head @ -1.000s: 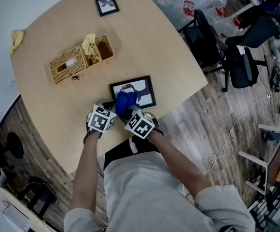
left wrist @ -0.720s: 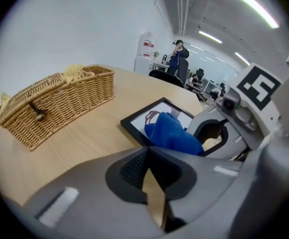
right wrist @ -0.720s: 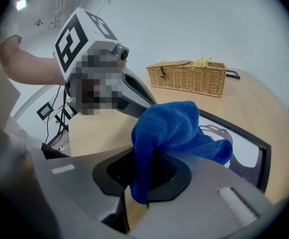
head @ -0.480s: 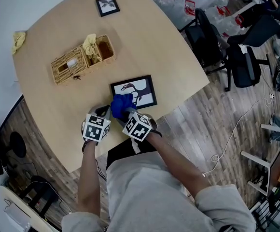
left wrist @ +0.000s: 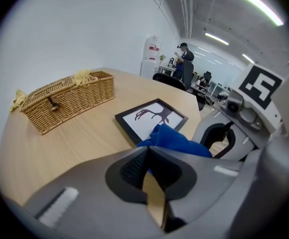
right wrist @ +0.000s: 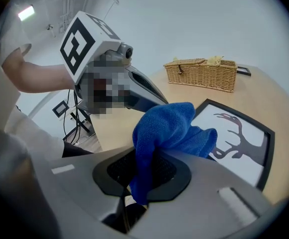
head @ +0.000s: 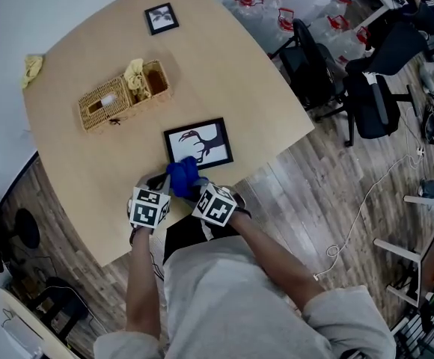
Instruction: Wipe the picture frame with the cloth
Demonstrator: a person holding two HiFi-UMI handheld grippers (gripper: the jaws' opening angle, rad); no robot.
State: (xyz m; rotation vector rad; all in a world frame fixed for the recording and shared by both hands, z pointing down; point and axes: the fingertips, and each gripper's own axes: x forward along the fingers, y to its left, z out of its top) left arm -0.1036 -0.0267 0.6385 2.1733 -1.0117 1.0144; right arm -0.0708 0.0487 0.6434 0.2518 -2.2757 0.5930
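Grips blue cloth (right wrist: 169,128) in right gripper (right wrist: 139,176), jaws clamped, at picture frame's (right wrist: 244,133) near edge. Left gripper (left wrist: 149,168) closed, empty. Basket (head: 97,114): yellow rag (head: 135,72) in one compartment.

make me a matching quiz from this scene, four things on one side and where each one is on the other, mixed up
Things:
1. blue cloth
2. large black picture frame with deer print
3. woven wicker basket
4. small black picture frame

Places:
a. far edge of the wooden table
b. clamped in the right gripper
c. flat, by the table's near edge
d. mid-table, holding a yellow rag

Pairs: 1-b, 2-c, 3-d, 4-a
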